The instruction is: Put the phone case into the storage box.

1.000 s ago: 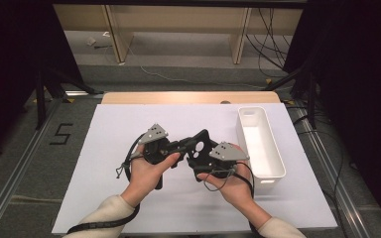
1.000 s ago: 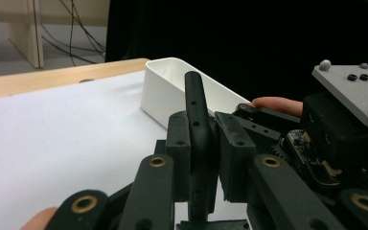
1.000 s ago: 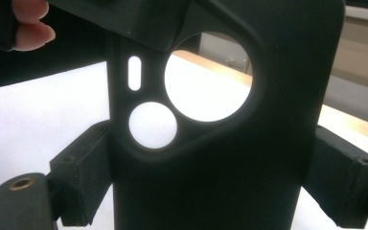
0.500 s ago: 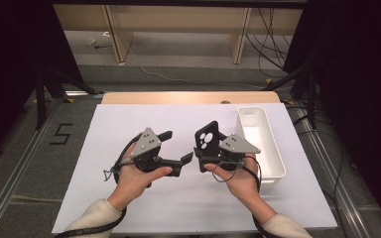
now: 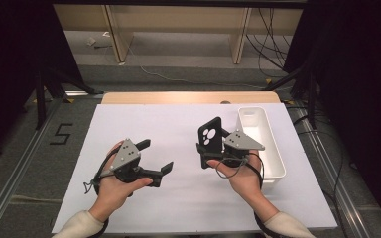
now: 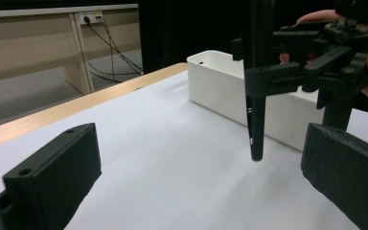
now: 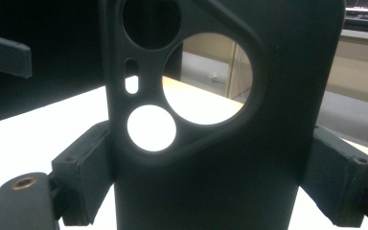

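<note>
Black phone case [image 5: 211, 142], with its round camera cut-outs, now hangs from the right gripper [image 5: 209, 153] alone, upright and lifted clear of the white sheet [image 5: 178, 119] that covers the desk. A second ago both grippers met on it near the middle of the desk; since then the left gripper [image 5: 157, 157] has let go and drawn back toward the left edge. Its jaws have just been opening and stand wide, nothing between them; the left gripper view looks out between them at the case [image 6: 256, 96] edge-on, well apart. Right jaws stand at a middling width, pads pressed on the two long sides of the case [image 7: 220, 143].

Position: case sits just beside the white bin [image 5: 273, 158], on its left, near the right edge of the desk, not over its rim.

Reading: hand-over from left to right looks complete. Likely next step is carrying the case over the bin and lowering it in. Risk: only the lower part is clamped, so the case could tilt.
</note>
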Motion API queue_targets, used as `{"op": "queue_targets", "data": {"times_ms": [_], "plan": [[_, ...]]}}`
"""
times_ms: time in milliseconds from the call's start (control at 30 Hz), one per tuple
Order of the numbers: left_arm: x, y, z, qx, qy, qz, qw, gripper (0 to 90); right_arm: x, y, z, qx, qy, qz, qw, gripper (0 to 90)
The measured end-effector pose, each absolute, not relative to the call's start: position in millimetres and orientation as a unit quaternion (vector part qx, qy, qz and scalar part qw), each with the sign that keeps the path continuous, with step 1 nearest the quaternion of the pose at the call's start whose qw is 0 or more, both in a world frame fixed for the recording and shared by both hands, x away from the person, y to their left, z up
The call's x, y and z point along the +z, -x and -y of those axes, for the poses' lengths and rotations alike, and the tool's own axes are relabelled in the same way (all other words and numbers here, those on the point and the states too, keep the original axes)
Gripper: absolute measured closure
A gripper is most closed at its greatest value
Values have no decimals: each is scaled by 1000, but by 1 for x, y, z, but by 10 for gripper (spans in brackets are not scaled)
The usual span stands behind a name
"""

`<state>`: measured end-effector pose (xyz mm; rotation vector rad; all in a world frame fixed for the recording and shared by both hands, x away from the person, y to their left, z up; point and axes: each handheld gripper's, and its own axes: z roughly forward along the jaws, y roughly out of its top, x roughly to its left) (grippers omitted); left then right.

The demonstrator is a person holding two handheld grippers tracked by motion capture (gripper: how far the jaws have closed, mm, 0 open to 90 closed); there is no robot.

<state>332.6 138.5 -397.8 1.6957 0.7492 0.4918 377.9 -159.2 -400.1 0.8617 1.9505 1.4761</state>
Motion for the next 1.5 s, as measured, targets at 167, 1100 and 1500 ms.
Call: {"op": "queue_targets", "data": {"times_ms": [167, 1100, 1500], "plan": [[-401, -330, -144, 214, -723, -324, 572, 0, -397, -380, 162, 551, -324, -720, 272, 154], [-409, -325, -153, 218, -723, -328, 567, 0, -382, -390, 187, 560, -352, -693, 286, 156], [-410, -326, -154, 220, -724, -328, 566, 0, -376, -393, 198, 562, -367, -680, 294, 157]]}}
